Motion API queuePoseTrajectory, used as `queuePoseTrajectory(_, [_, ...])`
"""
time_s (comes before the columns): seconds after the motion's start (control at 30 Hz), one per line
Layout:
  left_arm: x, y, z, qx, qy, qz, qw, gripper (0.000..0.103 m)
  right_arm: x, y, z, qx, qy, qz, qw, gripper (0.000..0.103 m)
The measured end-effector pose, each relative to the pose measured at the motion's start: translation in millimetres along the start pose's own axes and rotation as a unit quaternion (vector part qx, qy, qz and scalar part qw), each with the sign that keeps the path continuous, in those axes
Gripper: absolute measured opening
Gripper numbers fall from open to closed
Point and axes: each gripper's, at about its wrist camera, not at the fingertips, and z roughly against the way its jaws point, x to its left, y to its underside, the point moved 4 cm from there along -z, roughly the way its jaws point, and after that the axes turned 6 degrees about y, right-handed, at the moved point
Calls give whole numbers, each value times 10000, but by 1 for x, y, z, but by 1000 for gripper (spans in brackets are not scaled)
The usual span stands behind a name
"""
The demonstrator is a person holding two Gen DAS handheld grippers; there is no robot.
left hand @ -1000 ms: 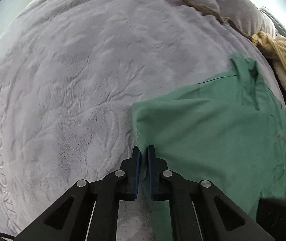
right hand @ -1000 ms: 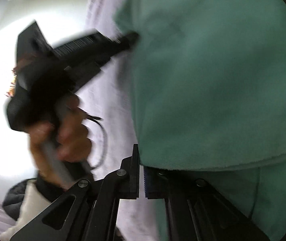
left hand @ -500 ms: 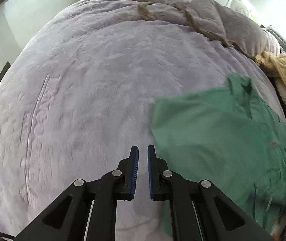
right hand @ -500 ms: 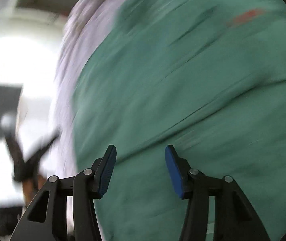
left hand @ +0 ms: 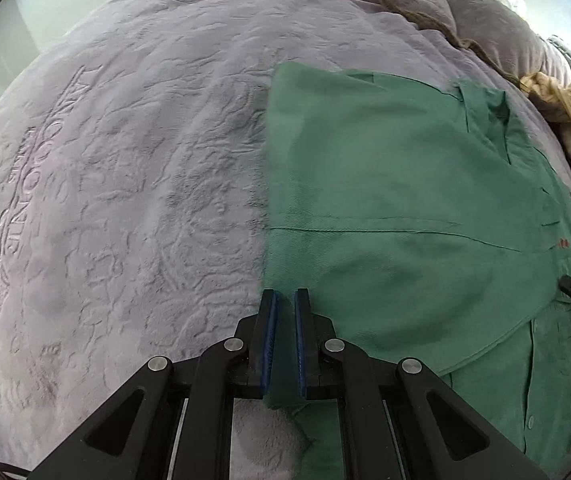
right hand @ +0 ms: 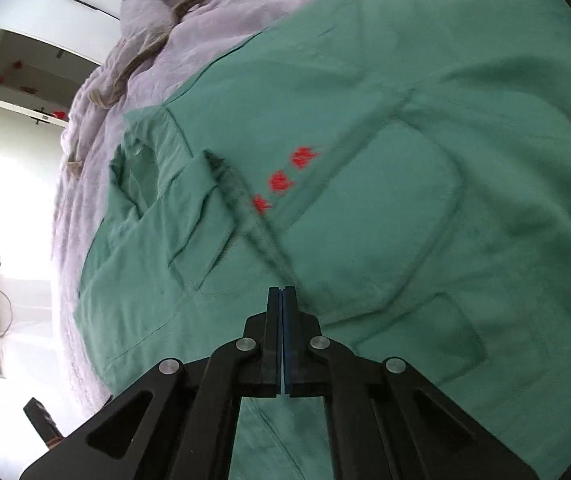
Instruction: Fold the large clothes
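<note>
A green shirt (left hand: 405,208) lies spread on a bed covered by a lilac embossed blanket (left hand: 125,184). In the left wrist view the shirt fills the area from the centre out to 3 o'clock, its straight left edge running from about 12 o'clock down toward the middle. One layer of cloth is folded over another, with a curved hem crossing near 4 o'clock and a line of small buttons at 5 o'clock.

The left gripper (left hand: 284,308) sits at 6 o'clock of its own view, right at the shirt's left edge. Its blue-padded jaws stand slightly apart, and a strip of green cloth runs between them — whether they actually pinch it, I cannot tell.

The right gripper (right hand: 282,300) appears at 6 o'clock of its own view, jaws clenched together with no gap visible. They sit over the shirt's front, at the near end of a dark, blurred placket line, but the cloth is not clearly caught between them. In this view the shirt (right hand: 365,200) shows its collar at 9 o'clock, a chest pocket right of centre, and three small red embroidered marks (right hand: 285,180) just above the centre.

Beyond the shirt, a brown braided cord (left hand: 405,12) lies across the blanket at 1 o'clock of the left view, and a tan garment (left hand: 565,108) is bunched at 2 o'clock — just beside the shirt's collar end.
</note>
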Motion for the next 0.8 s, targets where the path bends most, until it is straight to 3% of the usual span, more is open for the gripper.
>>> queuePoseTrajectory(0.03, [-1,0,2,8,-84,-22,10000,9,-11,-1,6,-23,169,104,9998,4])
queuePoseTrajectory(0.17, [-13,2,14,-25,-362,-162,9992,9,-27,4,14,276,-223,159,9992,4])
queuePoseTrajectory(0.23, [-21,0,23,-104,-391,-224,9989,10,-35,12,20,402,-304,280,9983,13])
queuePoseTrajectory(0.3, [-38,3,31,-173,-466,-303,9983,31,-43,20,29,529,-400,386,9970,40])
queuePoseTrajectory(0.33, [-41,2,33,-196,-485,-298,9982,71,-47,24,32,580,-438,413,9965,45])
queuePoseTrajectory(0.37, [-47,5,38,-279,-521,-273,9979,95,-50,26,34,617,-488,433,9960,49])
queuePoseTrajectory(0.47, [-75,9,47,-513,-559,-436,9962,96,-57,28,40,748,-641,508,9938,50])
queuePoseTrajectory(0.57, [-104,17,37,-233,-537,-564,9967,97,-64,25,44,844,-791,507,9920,59])
queuePoseTrajectory(0.73, [-160,27,15,46,-414,-725,9965,97,-83,6,57,792,-921,498,9913,63])
queuePoseTrajectory(0.8, [-187,29,8,95,-331,-819,9960,97,-96,-5,63,731,-948,434,9919,72])
